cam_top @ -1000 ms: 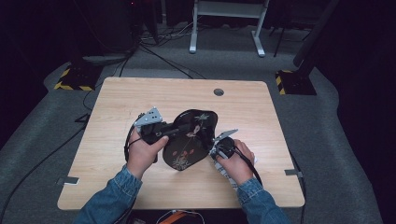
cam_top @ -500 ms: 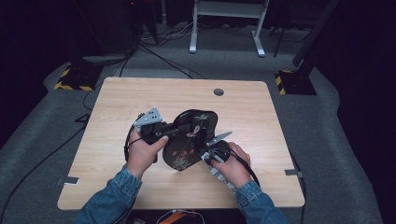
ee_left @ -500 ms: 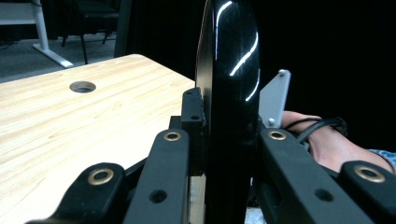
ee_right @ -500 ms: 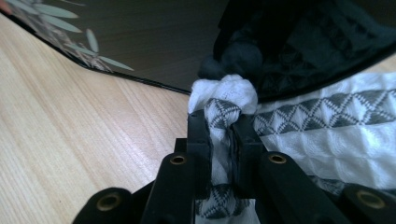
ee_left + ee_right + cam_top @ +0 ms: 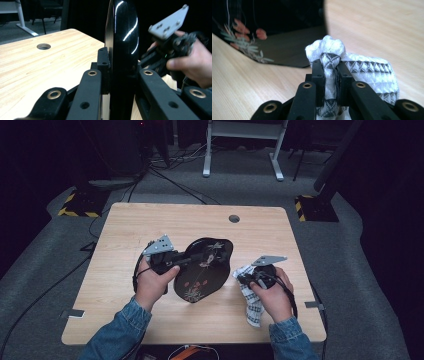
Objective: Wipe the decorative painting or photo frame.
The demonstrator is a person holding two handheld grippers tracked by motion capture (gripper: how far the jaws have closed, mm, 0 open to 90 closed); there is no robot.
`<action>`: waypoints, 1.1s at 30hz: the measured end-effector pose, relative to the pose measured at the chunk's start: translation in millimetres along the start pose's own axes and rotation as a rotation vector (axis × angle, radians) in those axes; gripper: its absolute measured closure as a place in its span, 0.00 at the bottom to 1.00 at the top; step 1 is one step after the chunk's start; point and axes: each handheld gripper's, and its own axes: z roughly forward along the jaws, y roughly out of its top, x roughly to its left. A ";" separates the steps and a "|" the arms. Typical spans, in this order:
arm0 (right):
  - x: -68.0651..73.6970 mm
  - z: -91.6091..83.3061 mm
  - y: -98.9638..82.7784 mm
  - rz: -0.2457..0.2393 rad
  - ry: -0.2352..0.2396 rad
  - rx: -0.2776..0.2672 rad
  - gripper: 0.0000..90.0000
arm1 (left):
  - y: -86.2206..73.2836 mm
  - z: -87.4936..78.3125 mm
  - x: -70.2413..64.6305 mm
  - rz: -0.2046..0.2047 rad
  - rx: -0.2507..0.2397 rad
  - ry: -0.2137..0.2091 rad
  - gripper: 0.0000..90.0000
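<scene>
A glossy black plate [image 5: 204,269] with a flower pattern stands tilted on its lower edge at the table's middle. My left gripper [image 5: 186,260] is shut on its upper left rim; in the left gripper view the plate's edge [image 5: 123,50] is clamped between the two jaws. To the plate's right, my right gripper [image 5: 243,278] is shut on a bunched white cloth with a dark woven pattern [image 5: 251,296], which hangs down to the table. In the right gripper view the cloth [image 5: 329,56] bulges above the jaws, with the plate [image 5: 274,32] a short way beyond it.
The wooden table [image 5: 150,225] has a round cable hole [image 5: 234,218] near its far edge. A white desk frame [image 5: 240,145] and cables lie on the grey floor behind. Yellow-black striped blocks [image 5: 77,205] sit off the far corners.
My right gripper has pulled the cloth off the plate's face, up and to the right. The plate now tilts more upright. My left gripper has stayed put.
</scene>
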 end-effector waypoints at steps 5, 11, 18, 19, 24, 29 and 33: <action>-9.2 -11.6 -1.9 0.021 -0.031 -0.030 0.90 | -0.1 0.0 0.4 -0.001 -0.001 -0.004 0.89; -22.3 -14.9 -8.4 0.047 -0.085 -0.026 0.90 | 0.3 -1.1 0.8 0.008 0.005 -0.011 0.89; -32.5 -11.9 -18.3 0.077 -0.080 -0.011 0.90 | 0.8 -1.5 1.5 0.032 0.003 -0.003 0.89; -32.6 -11.9 -19.2 0.078 -0.075 -0.009 0.90 | 1.0 -1.8 2.3 0.035 0.002 -0.003 0.89; -31.1 -10.1 -21.3 0.078 -0.064 -0.002 0.90 | 2.1 -3.0 8.0 0.037 -0.003 -0.007 0.89; -23.9 -4.3 -22.1 0.065 -0.022 0.010 0.90 | 3.9 -3.9 15.3 0.032 -0.008 -0.004 0.89; -12.6 0.6 -17.6 0.029 0.000 0.017 0.90 | 5.8 -5.8 22.4 0.032 -0.012 0.008 0.89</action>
